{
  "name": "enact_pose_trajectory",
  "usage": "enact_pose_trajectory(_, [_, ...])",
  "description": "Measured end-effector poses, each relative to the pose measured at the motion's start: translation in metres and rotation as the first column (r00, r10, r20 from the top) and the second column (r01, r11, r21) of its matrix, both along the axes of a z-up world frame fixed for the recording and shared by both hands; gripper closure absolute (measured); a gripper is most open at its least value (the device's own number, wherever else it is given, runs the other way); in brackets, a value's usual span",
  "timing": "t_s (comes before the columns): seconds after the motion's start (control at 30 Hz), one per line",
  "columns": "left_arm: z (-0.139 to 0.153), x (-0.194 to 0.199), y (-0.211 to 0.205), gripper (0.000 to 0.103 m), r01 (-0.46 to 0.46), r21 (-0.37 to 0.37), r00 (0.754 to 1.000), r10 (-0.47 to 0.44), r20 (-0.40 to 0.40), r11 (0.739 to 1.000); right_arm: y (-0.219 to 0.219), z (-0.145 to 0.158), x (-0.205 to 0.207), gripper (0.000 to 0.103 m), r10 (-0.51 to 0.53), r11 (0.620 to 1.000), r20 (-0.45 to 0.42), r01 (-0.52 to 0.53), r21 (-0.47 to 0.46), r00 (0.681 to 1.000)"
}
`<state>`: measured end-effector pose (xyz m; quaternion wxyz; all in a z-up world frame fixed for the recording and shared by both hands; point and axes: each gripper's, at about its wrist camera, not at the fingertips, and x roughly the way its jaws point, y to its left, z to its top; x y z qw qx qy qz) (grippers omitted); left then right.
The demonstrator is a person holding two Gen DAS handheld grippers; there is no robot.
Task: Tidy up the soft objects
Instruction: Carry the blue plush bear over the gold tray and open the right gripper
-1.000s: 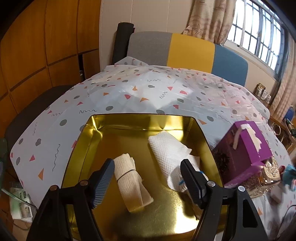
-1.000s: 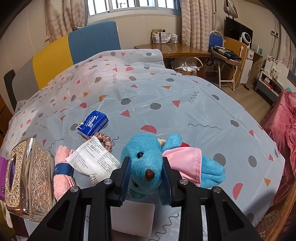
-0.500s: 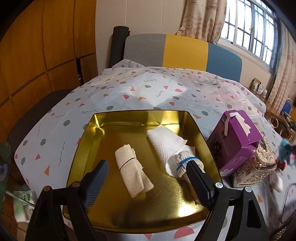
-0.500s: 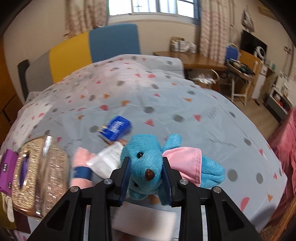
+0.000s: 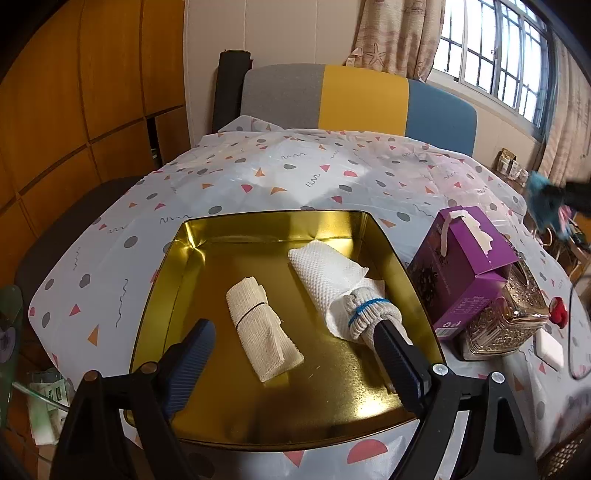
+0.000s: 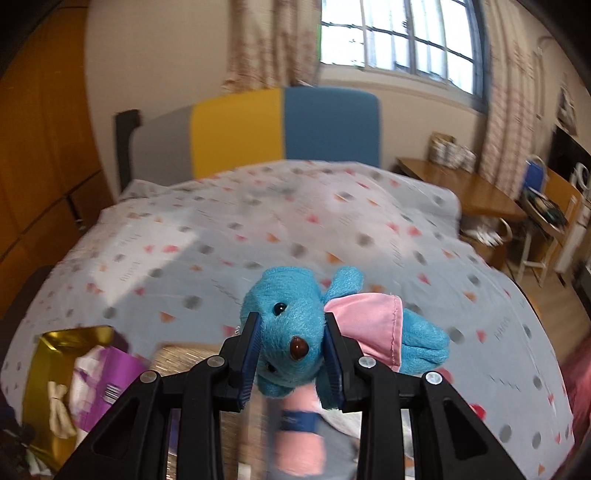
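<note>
Between the right gripper's (image 6: 291, 356) clenched jaws sits a blue plush dog (image 6: 295, 332), lifted above the surface (image 6: 258, 229); only the left wrist view shows the left gripper (image 5: 291, 352), jaws released, over the gold tray (image 5: 332, 398) holding a beige roll (image 5: 264, 332) and white cloth (image 5: 325, 273). Curtained windows (image 5: 491, 48) light the room.

home, prob. dining rm | tablecloth (image 5: 295, 177) | curtains (image 5: 399, 33) | chair (image 5: 354, 99)

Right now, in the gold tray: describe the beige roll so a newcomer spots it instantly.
Find the gold tray on the patterned tablecloth, left of the purple box. Two rolled cloths lie inside, apart. The beige roll is the left one: ribbed tan fabric with a thin dark band, unlike the white waffle-textured roll with the blue-striped cuff.
</note>
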<state>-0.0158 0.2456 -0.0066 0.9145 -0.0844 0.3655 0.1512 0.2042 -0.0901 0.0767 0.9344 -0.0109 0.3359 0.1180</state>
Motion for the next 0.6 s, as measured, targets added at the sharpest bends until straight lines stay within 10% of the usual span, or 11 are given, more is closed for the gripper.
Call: enact_pose_trajectory(0.6, [0.003,-0.013,0.009,0.012,-0.022,0.003,1.000,0.022,0.006,1.000,0.166,0.036,-0.045,0.071,0.389,0.921,0.058,-0.390,0.002,0.919])
